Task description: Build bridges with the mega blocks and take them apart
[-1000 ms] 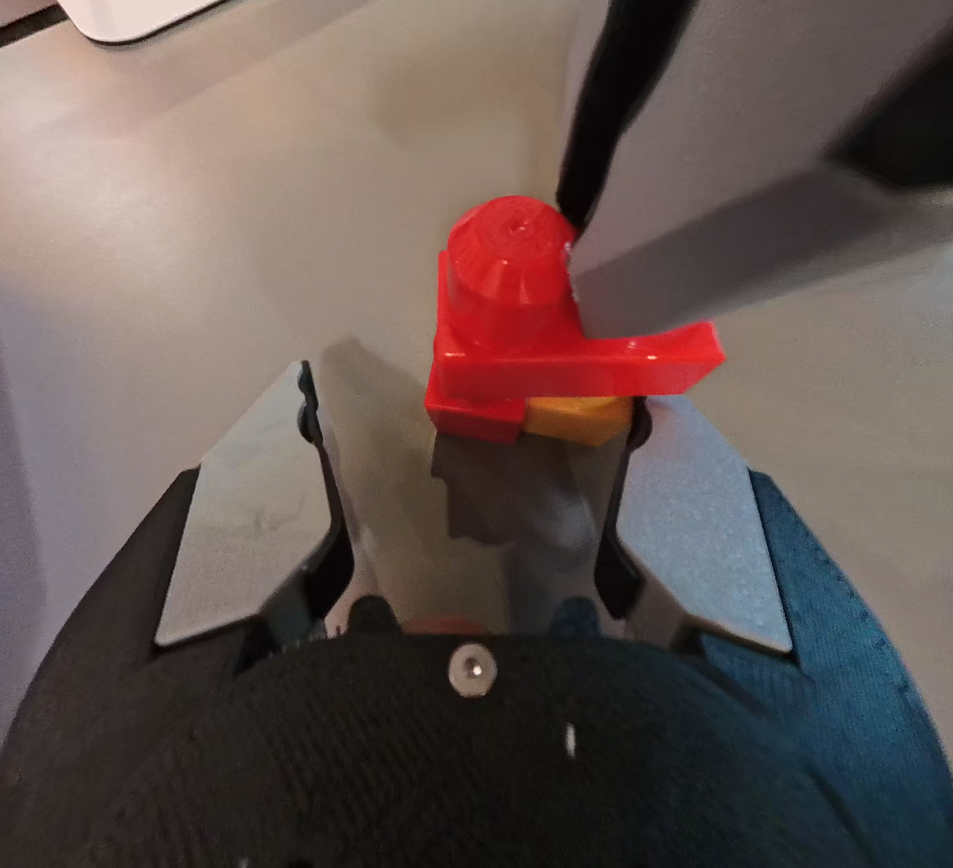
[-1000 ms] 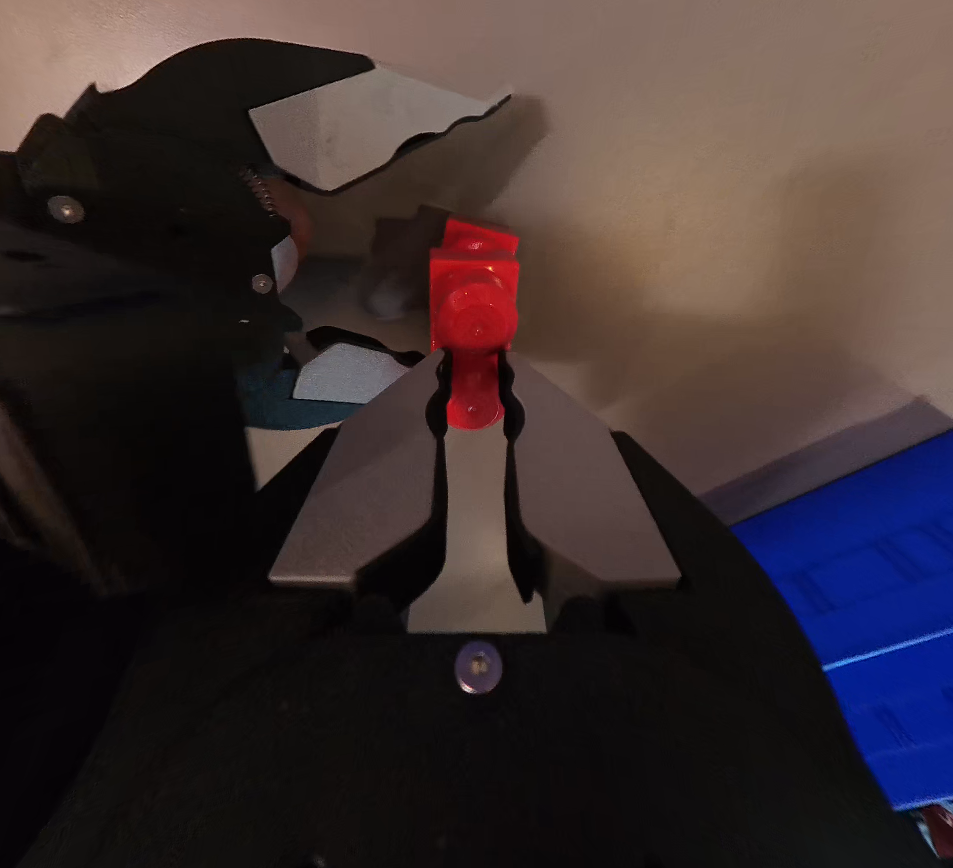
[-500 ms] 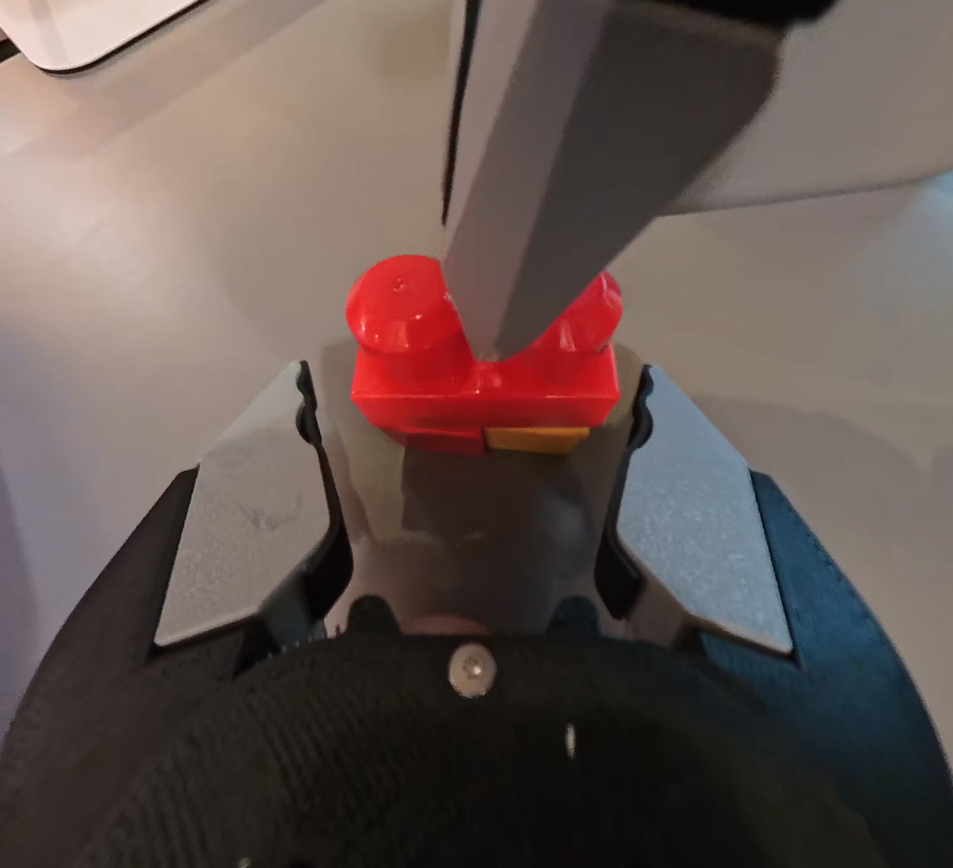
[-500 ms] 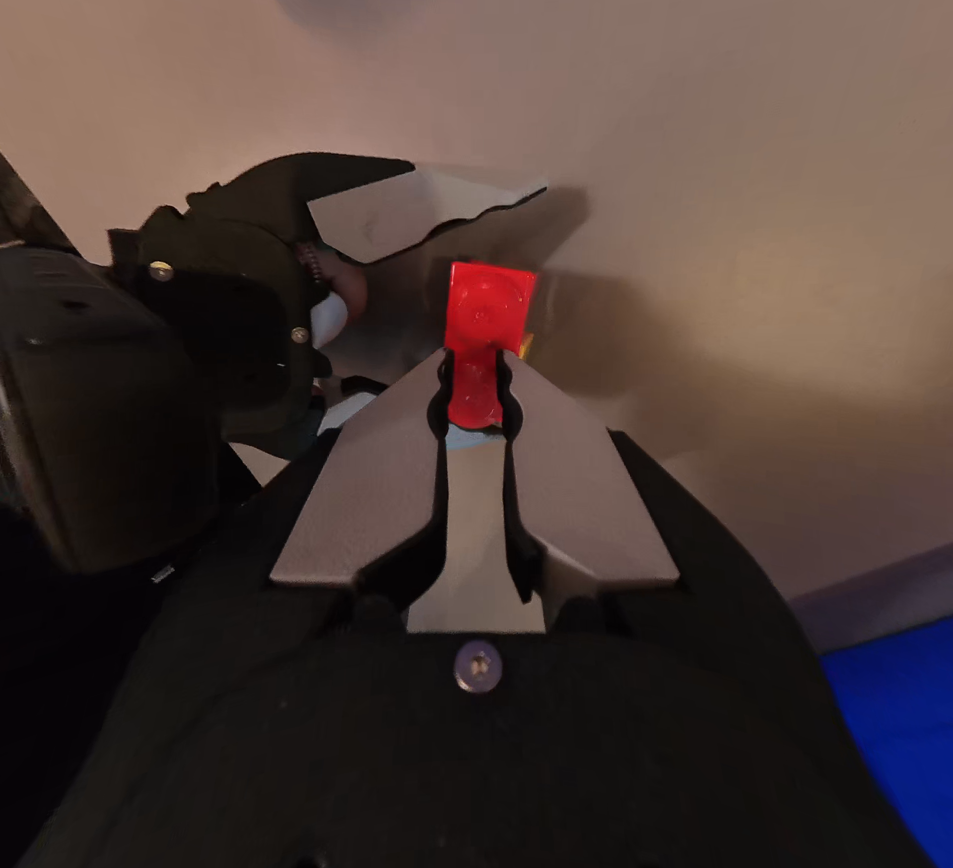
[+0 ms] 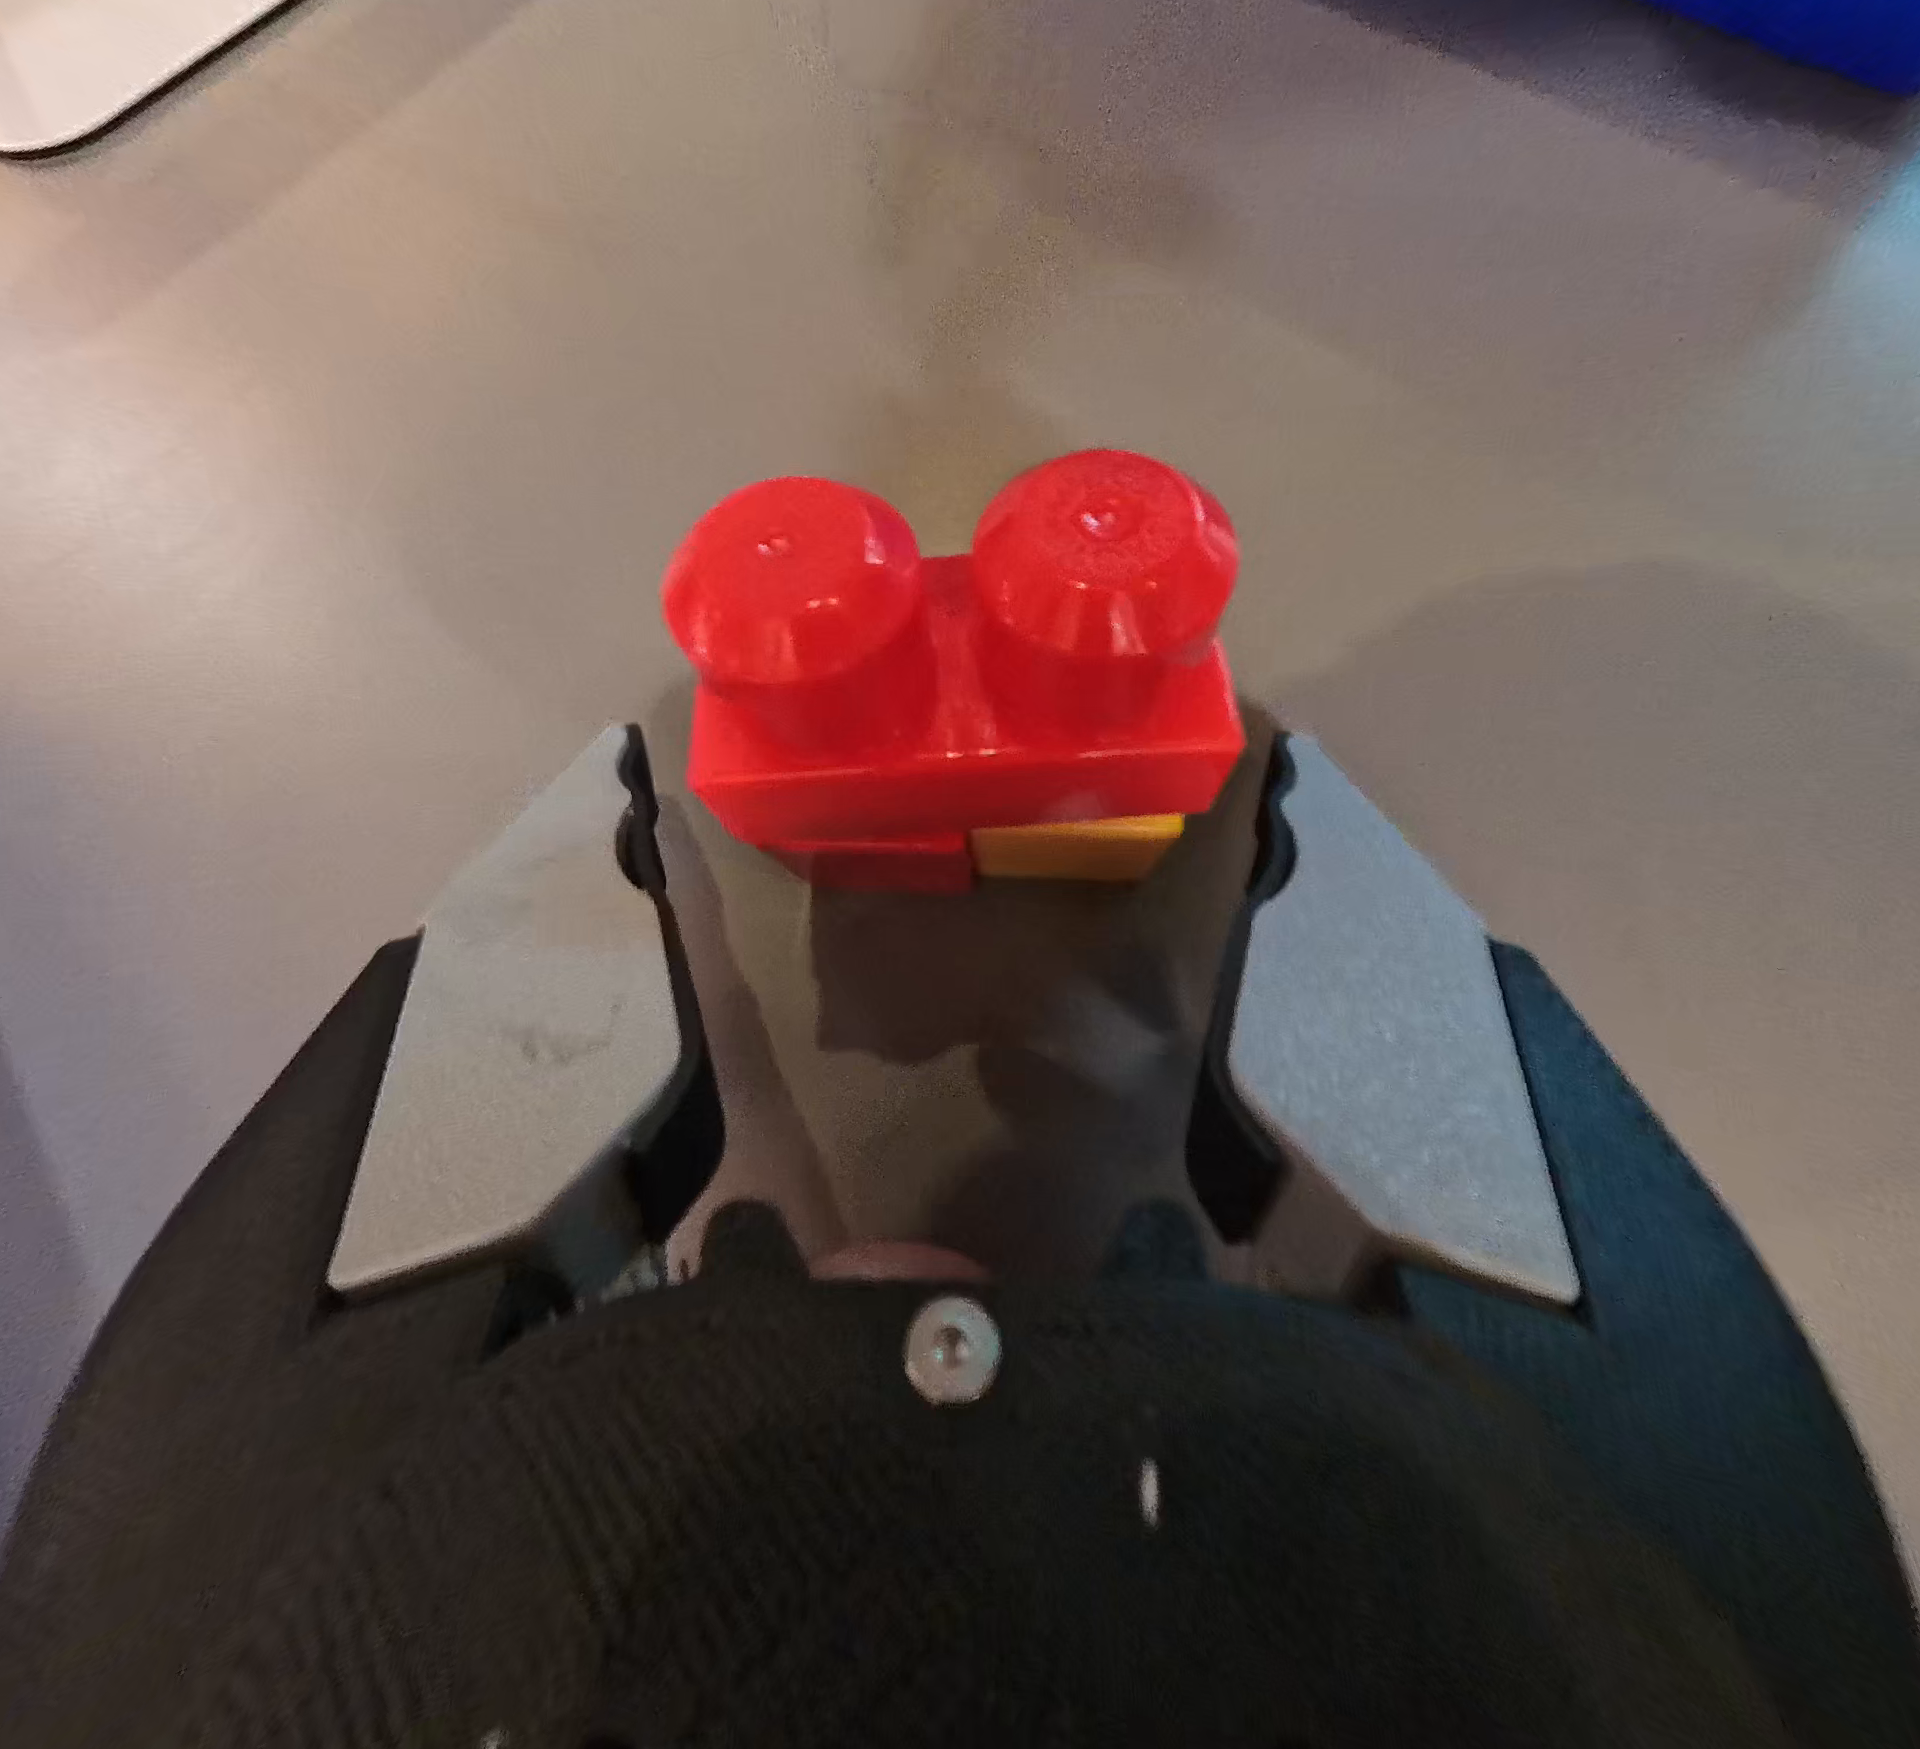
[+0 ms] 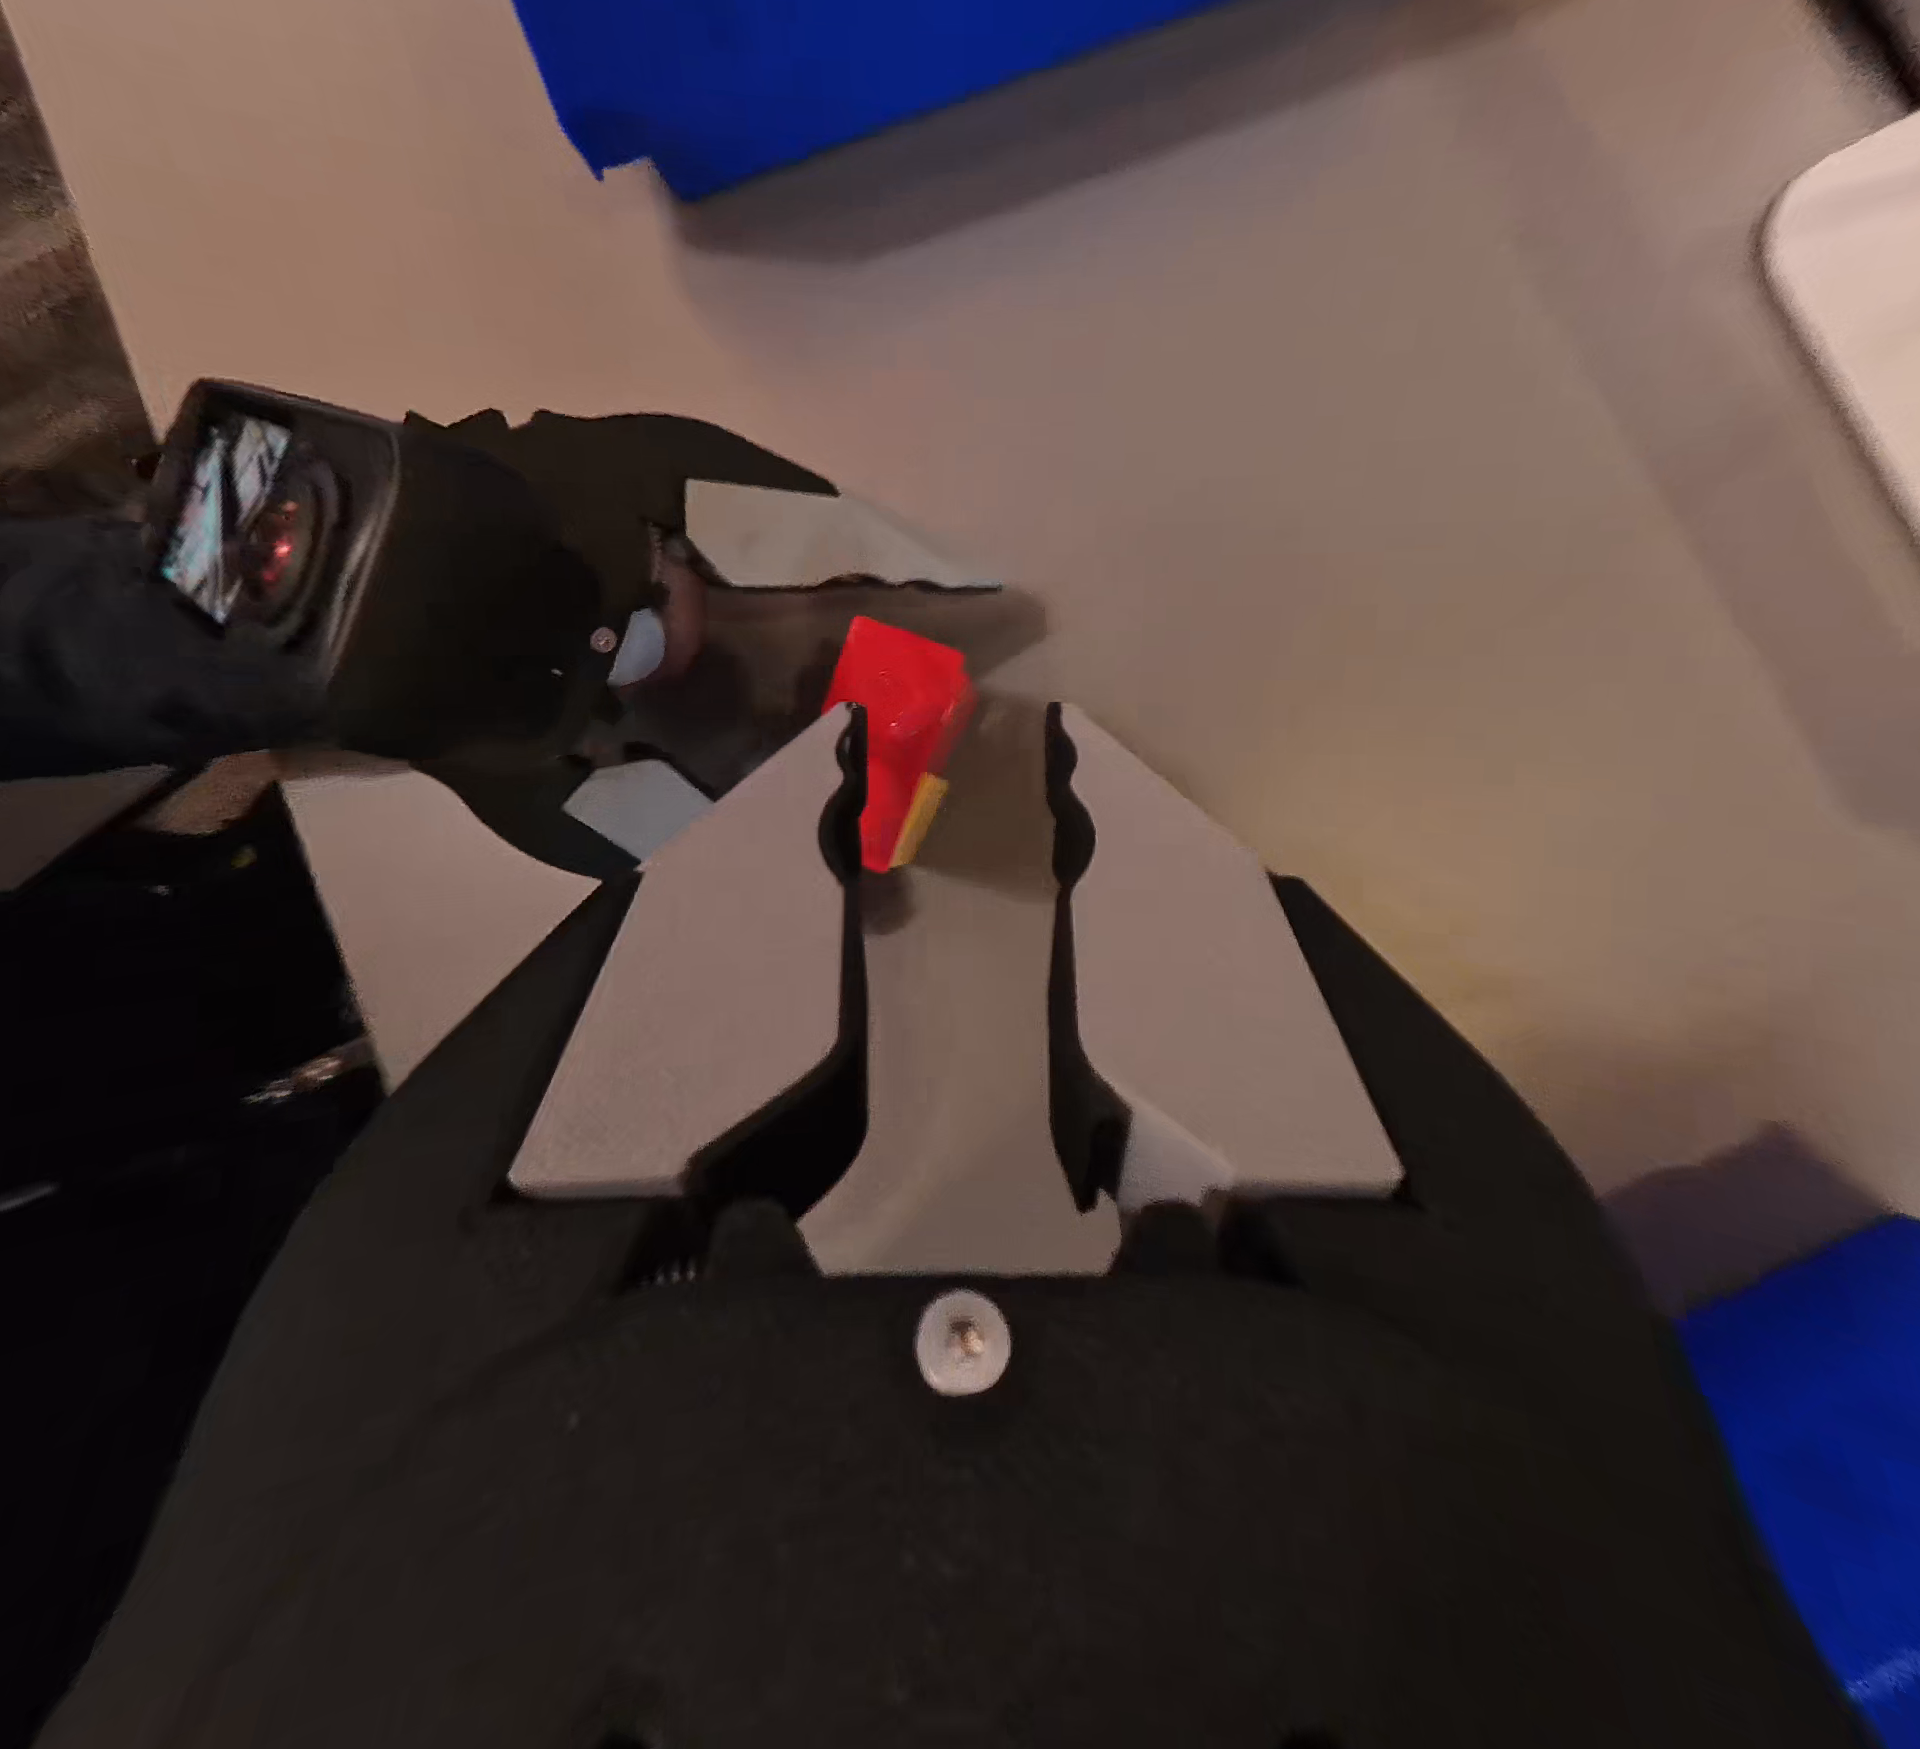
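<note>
Red two-stud block [image 5: 961, 723] sat atop a small red block [image 5: 883, 866] and a yellow block [image 5: 1070, 849] on the table [image 5: 416, 452] | left gripper [image 5: 951, 816] spread around the stack, not touching | right gripper [image 6: 951, 764] spread, empty, above | blue bin [image 6: 935, 6] near far edge

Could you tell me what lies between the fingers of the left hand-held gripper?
The bridge: a red two-stud block atop a small red block and a yellow block, in the left wrist view.

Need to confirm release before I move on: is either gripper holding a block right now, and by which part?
Nothing is held. The right gripper is open, and the left gripper is open around the red block without touching it.
</note>
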A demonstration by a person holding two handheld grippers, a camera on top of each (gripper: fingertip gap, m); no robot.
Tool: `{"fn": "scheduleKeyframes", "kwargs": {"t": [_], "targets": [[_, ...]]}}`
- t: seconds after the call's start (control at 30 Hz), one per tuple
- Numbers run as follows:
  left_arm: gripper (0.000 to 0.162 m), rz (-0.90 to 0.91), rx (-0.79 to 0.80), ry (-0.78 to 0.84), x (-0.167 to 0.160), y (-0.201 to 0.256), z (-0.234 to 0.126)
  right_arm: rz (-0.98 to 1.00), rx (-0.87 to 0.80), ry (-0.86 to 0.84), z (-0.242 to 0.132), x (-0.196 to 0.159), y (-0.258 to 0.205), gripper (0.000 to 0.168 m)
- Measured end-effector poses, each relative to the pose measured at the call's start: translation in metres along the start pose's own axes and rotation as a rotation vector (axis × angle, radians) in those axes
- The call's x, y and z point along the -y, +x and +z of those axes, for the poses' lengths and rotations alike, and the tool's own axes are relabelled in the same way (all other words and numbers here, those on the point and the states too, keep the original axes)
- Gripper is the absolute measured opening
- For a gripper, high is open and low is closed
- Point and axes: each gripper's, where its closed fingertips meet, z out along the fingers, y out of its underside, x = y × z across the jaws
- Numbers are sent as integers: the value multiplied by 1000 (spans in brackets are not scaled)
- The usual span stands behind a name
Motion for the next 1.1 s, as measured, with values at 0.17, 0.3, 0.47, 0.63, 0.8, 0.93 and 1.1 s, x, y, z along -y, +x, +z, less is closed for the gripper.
{"fn": "scheduleKeyframes", "kwargs": {"t": [0.17,0.3,0.47,0.63,0.8,0.93,1.1], "targets": [[114,36,1,-29,-3,4,3,-212,-71,92,-10,6,7,32],[114,10,-12,-40,-4,3,5,-98,-24,16,11,-21,15,31],[107,66,-120,-43,-5,10,6,-34,-11,-1,29,-51,17,29],[106,107,-214,-55,-4,6,10,20,33,-2,40,-67,7,28],[105,169,-224,-32,-2,8,8,52,70,12,51,-80,1,25],[106,108,-223,-77,-17,11,-6,61,70,37,51,-87,3,26],[101,20,-67,-40,-20,-5,-12,46,89,99,54,-84,2,25]]}}
